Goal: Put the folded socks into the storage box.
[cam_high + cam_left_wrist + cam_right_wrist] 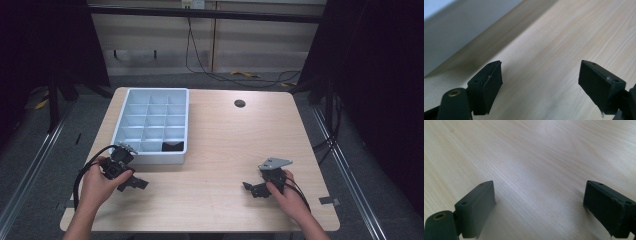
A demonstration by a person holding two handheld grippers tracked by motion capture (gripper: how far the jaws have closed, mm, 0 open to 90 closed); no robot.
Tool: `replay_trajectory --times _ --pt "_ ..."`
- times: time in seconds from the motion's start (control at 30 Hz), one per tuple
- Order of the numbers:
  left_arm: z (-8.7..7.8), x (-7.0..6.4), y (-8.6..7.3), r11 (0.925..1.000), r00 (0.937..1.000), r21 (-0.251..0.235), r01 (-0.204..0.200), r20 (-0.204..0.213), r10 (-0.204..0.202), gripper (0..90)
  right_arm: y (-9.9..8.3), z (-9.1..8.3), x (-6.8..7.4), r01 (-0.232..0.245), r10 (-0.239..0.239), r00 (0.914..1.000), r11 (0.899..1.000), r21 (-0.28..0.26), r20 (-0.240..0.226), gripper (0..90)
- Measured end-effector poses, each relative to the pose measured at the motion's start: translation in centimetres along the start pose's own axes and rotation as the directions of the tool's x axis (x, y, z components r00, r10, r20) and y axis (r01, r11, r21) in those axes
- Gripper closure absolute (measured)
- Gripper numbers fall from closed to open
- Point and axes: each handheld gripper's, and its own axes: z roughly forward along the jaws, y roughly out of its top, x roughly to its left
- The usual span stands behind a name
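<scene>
Resting my left gripper (141, 184) and right gripper (246, 186) spread, empty | pale woodgrain surface (235, 145) | grey compartment tray (131, 100) | dark room

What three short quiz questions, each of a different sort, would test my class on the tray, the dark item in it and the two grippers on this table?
1. True or false: both grippers are holding something.
2. Multiple choice: the dark item lies in which part of the compartment tray? A) far left corner B) near right corner C) centre
3. Fill in: the left gripper is near the tray's ____ corner.

Key
1. False. The left gripper view and the right gripper view each show jaws spread wide with bare table between them; the right gripper is empty too.
2. B
3. near left
</scene>
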Motion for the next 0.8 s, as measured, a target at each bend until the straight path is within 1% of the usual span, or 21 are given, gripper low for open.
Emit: replay_trajectory --times 0.07,0.17,0.27,0.33,0.4,0.47,0.5,0.53,0.67,0.7,0.8 --pt "0.2 0.3 -0.3 1.0 0.9999 -0.002 0.0 0.016 0.0 19.1 0.0 0.0 0.0 0.0 0.0 1.0 1.0 0.0 0.0 9.7" --pt "0.1 0.5 -0.6 1.0 1.0 -0.01 0.003 -0.003 -0.003 18.8 0.0 0.0 0.0 0.001 -0.001 1.0 1.0 0.0 0.0 9.7" --pt "0.2 0.7 -0.8 0.9999 0.9999 -0.009 -0.007 -0.013 0.007 18.8 0.0 0.0 0.0 0.001 -0.001 1.0 1.0 0.0 0.0 9.7" --pt "0.3 0.8 -1.0 1.0 0.9998 -0.009 -0.004 -0.018 0.003 18.7 0.0 0.0 0.0 0.0 0.0 1.0 1.0 0.0 0.0 9.7" --pt "0.6 0.8 -1.2 0.9999 0.9996 0.003 -0.013 -0.024 0.013 18.6 0.0 0.0 0.0 0.001 -0.001 1.0 1.0 0.0 0.0 9.7" --pt "0.9 0.9 -1.4 0.9999 0.9996 0.005 -0.012 -0.026 0.012 18.7 0.0 0.0 0.0 0.001 -0.001 1.0 1.0 0.0 -0.001 9.7" --pt "1.0 0.8 -1.5 0.9999 0.9998 0.006 -0.014 -0.014 0.014 18.7 0.0 0.0 0.0 0.001 -0.001 1.0 1.0 0.0 -0.001 9.7" --pt "1.0 0.8 -1.5 0.9998 0.9998 0.01 -0.016 -0.012 0.016 18.7 0.0 0.0 0.0 0.006 -0.006 1.0 1.0 -0.003 -0.002 9.7" --pt "1.3 0.7 -1.6 0.9993 0.9999 0.037 -0.003 -0.016 0.004 19.0 0.0 0.0 0.0 0.007 -0.007 1.0 1.0 -0.004 -0.003 9.7" --pt "1.3 0.7 -1.6 0.999 0.9997 0.044 -0.002 -0.023 0.003 18.7 0.0 0.0 0.0 0.005 -0.005 1.0 1.0 -0.003 -0.003 9.7" --pt "1.3 0.5 -1.5 0.9988 0.9997 0.048 -0.003 -0.026 0.004 19.6 0.0 0.0 0.0 0.007 -0.007 1.0 1.0 -0.004 -0.003 9.7"
